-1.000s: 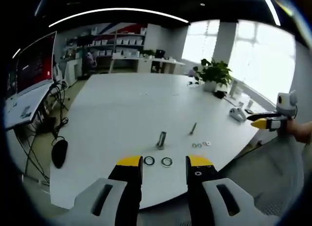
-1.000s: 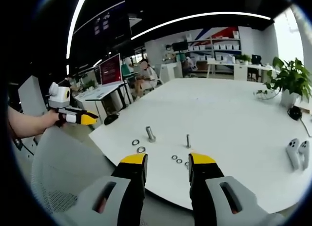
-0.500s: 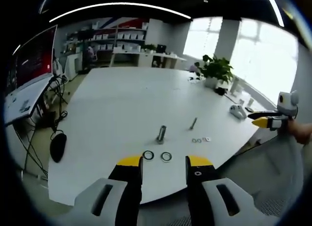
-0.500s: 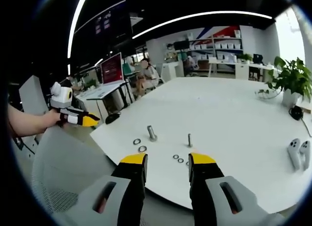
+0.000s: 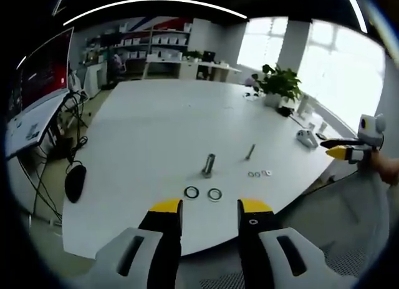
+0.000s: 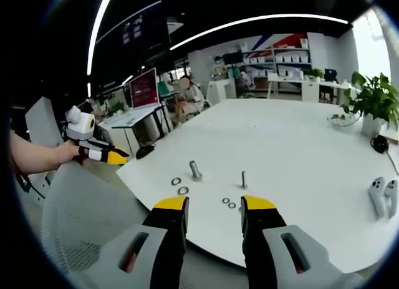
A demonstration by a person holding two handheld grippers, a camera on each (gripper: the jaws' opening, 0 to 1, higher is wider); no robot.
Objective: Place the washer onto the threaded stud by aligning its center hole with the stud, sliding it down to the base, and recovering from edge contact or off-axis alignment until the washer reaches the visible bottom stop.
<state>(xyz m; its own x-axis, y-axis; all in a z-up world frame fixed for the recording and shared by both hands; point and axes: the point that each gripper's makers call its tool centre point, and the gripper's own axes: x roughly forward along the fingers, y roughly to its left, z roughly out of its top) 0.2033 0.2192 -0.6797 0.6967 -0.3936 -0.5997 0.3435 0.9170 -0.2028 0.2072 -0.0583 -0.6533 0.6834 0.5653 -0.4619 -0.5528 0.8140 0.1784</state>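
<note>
On the white table (image 5: 149, 127) a thick stud (image 5: 208, 164) stands upright with two large washers (image 5: 203, 193) lying in front of it. A thinner stud (image 5: 250, 152) stands to its right beside a few small washers (image 5: 259, 173). My left gripper (image 5: 209, 211) is open and empty, held off the table's near edge. In the right gripper view the thick stud (image 6: 196, 170), large washers (image 6: 179, 186), thin stud (image 6: 244, 179) and small washers (image 6: 228, 203) lie ahead of my right gripper (image 6: 214, 209), which is open and empty. The left gripper (image 6: 100, 151) appears at that view's left, the right gripper (image 5: 346, 153) at the left gripper view's right.
A potted plant (image 5: 277, 89) and a white controller (image 5: 305, 138) sit on the table's far right. A black mouse (image 5: 74, 183) lies on a side desk with a monitor (image 5: 37, 83). A mesh chair back (image 6: 81, 220) stands below the table edge. A person (image 6: 187, 92) sits far off.
Both views have shifted slightly as the hands moved; the left gripper view now sits a little farther back from the table. Studs and washers have not moved.
</note>
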